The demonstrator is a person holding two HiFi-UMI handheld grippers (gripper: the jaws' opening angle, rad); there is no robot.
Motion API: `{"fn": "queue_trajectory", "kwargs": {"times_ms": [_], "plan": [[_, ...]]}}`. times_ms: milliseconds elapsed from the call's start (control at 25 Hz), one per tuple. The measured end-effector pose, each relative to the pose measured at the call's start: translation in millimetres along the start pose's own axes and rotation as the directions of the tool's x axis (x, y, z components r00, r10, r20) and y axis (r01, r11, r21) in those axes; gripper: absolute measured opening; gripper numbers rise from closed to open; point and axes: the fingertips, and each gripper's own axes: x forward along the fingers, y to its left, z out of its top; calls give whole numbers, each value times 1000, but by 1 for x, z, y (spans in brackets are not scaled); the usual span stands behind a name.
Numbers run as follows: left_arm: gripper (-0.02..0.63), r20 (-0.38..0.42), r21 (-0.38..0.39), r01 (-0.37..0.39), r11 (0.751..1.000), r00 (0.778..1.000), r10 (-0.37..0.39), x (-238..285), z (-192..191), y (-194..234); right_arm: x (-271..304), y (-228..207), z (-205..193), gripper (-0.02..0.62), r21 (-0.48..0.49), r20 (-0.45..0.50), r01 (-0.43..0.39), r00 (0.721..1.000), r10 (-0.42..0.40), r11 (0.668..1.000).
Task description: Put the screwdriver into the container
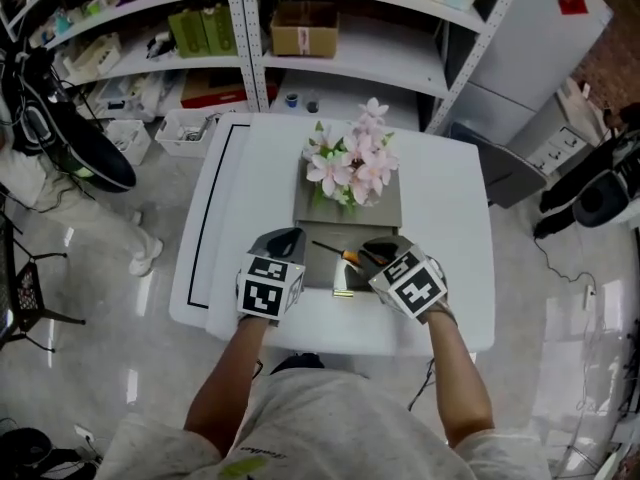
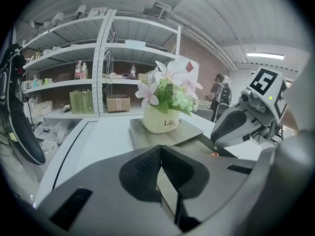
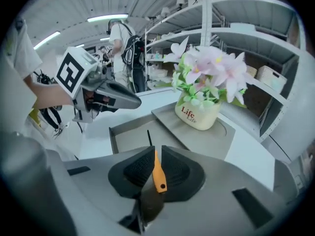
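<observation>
The screwdriver (image 3: pixel 157 173) has an orange handle and a thin black shaft. My right gripper (image 3: pixel 154 156) is shut on the handle, and the shaft points forward over the grey container's open tray (image 3: pixel 133 132). In the head view the screwdriver (image 1: pixel 346 256) lies across the tray (image 1: pixel 318 268), with the right gripper (image 1: pixel 372 254) at its right end. My left gripper (image 1: pixel 287 236) hangs at the tray's left edge. Its jaws are shut with nothing visible between them (image 2: pixel 160 154). The left gripper view shows the right gripper (image 2: pixel 241 124) and a bit of orange handle (image 2: pixel 215 154).
A cream pot of pink flowers (image 1: pixel 352 168) stands on the container's raised back part (image 1: pixel 385 213). The container sits on a white table (image 1: pixel 450 258). Shelves with boxes (image 1: pixel 305 30) rise behind it. People stand in the far background of both gripper views.
</observation>
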Motion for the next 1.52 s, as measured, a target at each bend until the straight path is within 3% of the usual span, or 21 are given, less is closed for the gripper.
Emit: {"fn": "queue_trajectory", "kwargs": {"times_ms": [400, 560, 760, 1160, 1520], "plan": [[3, 72, 1, -41, 999, 997, 41, -31, 28, -33, -75, -9, 2, 6, 147, 216, 85, 969, -116, 985], [3, 95, 10, -49, 999, 994, 48, -42, 31, -51, -102, -10, -2, 6, 215, 298, 98, 941, -161, 972], [3, 108, 27, -55, 998, 993, 52, -52, 29, -75, -134, -13, -9, 5, 286, 396, 135, 885, -245, 949], [3, 133, 36, -67, 997, 989, 62, -65, 26, -107, -157, -8, -26, 5, 300, 443, 131, 858, -259, 945], [3, 135, 44, -62, 997, 989, 56, -69, 26, -120, -169, -8, -32, 5, 303, 451, 132, 853, -264, 944]]}}
